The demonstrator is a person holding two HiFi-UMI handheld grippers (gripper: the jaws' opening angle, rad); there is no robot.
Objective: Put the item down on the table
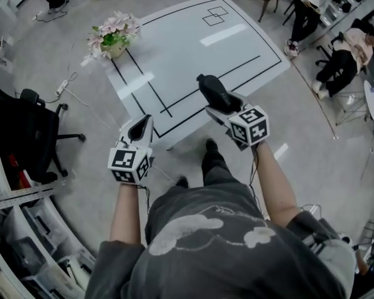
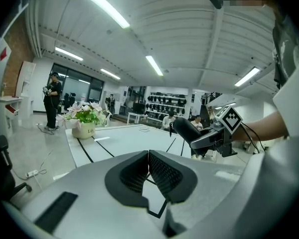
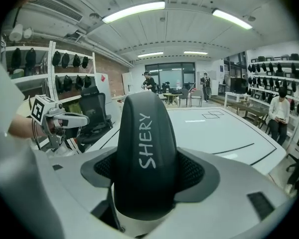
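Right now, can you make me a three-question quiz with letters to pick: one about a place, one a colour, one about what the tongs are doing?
1. Where is the flower pot? A on the table corner; B on the floor; C on a chair.
2. What colour is the case? A red; B black; C yellow.
3. How are the left tongs? A holding the case; B wide open; C shut and empty.
Answers: A, it stands on the white table's corner; B, black between the right tongs; C, their pads meet with nothing between.
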